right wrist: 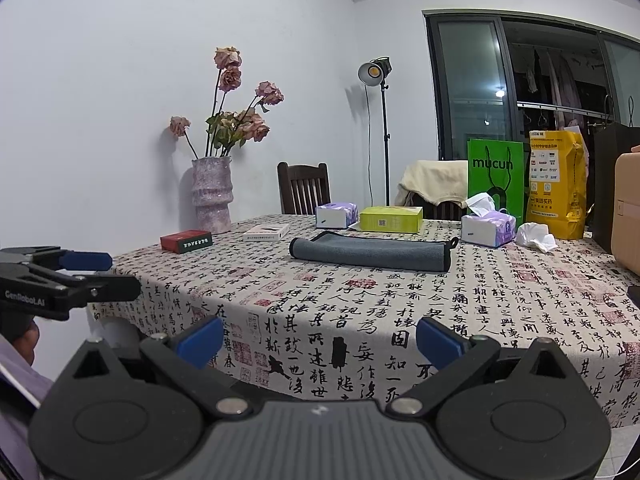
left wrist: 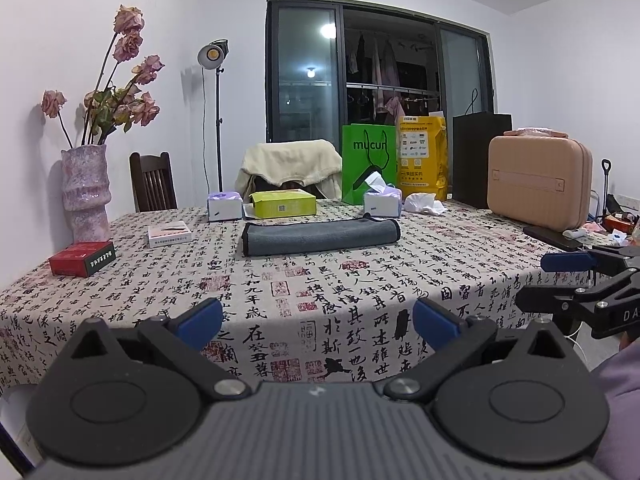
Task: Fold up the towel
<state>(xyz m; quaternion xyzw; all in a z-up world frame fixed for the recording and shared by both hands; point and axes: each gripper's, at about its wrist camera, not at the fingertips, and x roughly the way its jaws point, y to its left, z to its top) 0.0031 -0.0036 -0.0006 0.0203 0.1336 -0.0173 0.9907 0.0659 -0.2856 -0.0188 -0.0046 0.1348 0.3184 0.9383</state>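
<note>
A grey towel (left wrist: 320, 237) lies folded into a long narrow strip on the calligraphy-print tablecloth (left wrist: 320, 292), toward the far middle of the table; it also shows in the right wrist view (right wrist: 370, 253). My left gripper (left wrist: 318, 322) is open and empty, held back over the near table edge, well short of the towel. My right gripper (right wrist: 320, 340) is open and empty, also at the near edge. Each gripper shows in the other's view, the right one (left wrist: 532, 280) and the left one (right wrist: 120, 272), both apart from the towel.
Behind the towel stand two tissue packs (left wrist: 224, 206) (left wrist: 382, 202), a yellow-green box (left wrist: 283, 204), a crumpled tissue (left wrist: 424, 203), a green bag (left wrist: 369, 164) and a yellow bag (left wrist: 421, 156). A vase of dried roses (left wrist: 85, 192), a red box (left wrist: 82, 258) and a white box (left wrist: 170, 234) are left; a pink case (left wrist: 538, 182) is right.
</note>
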